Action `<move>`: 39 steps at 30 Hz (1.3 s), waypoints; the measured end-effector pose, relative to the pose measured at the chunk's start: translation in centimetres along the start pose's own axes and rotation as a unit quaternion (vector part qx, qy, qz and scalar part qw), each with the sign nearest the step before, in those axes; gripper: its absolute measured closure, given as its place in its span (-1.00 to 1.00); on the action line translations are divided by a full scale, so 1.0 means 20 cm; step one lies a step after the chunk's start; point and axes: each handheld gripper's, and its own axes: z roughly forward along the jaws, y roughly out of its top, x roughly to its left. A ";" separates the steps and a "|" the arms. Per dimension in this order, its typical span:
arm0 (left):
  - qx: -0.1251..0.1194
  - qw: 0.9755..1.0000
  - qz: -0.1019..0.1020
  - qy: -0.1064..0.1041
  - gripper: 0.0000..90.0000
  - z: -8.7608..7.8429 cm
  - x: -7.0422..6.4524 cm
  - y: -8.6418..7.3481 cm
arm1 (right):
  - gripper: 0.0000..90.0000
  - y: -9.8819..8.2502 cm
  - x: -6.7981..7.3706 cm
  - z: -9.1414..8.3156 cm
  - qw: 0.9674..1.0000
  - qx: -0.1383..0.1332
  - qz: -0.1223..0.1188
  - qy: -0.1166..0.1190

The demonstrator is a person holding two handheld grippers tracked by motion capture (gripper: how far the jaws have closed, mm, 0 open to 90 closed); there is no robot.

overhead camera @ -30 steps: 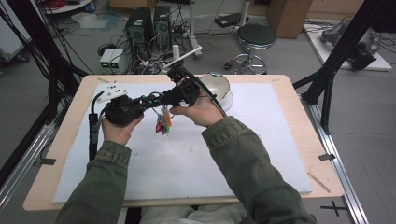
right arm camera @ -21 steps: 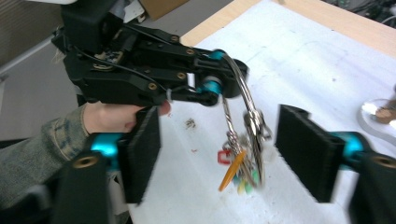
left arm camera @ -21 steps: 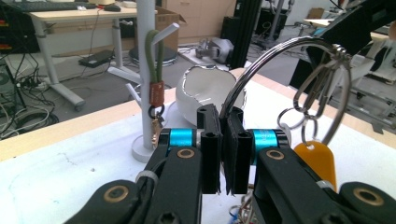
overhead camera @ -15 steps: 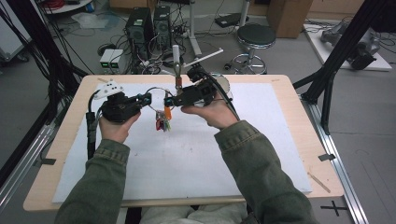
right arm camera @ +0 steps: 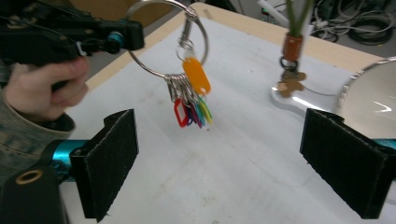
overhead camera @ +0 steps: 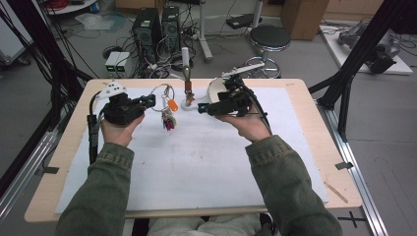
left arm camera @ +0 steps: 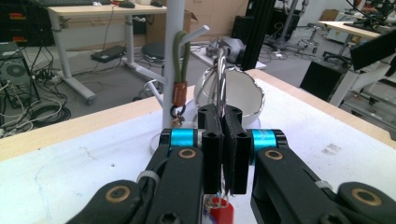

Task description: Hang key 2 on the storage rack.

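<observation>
Right gripper [overhead camera: 200, 108]: withdrawn toward 3 o'clock since earlier, jaws just opened wide, empty. Left gripper [overhead camera: 151, 101]: jaws clamp the key ring [overhead camera: 163, 93]. Ring silver, colored tags [overhead camera: 168, 119] dangling at 6 o'clock.

White mat [overhead camera: 196, 167] front open; stand [overhead camera: 186, 73], bowl [overhead camera: 215, 89] crowd rear centre.

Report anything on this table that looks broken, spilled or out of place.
The white bowl behind the key stand has a jagged, chipped-looking rim. Otherwise nothing stands out: the left gripper holds the key ring upright, tags hanging freely, and the right gripper is open, empty.
</observation>
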 end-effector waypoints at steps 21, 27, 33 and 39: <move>0.004 1.000 -0.015 0.020 0.93 0.04 0.14 0.04 | -0.77 -0.44 -0.33 -0.21 0.993 -0.041 0.021 -0.105; 0.003 1.000 -0.015 0.020 0.93 0.06 0.16 0.07 | -0.77 -0.55 -0.40 -0.29 0.990 -0.056 0.029 -0.127; 0.020 0.999 -0.011 0.030 0.93 0.10 0.19 0.10 | -0.78 -0.68 -0.46 -0.35 0.986 -0.069 0.037 -0.144; 0.024 0.999 -0.009 0.033 0.93 0.15 0.21 0.15 | -0.78 -0.79 -0.50 -0.38 0.983 -0.070 0.044 -0.163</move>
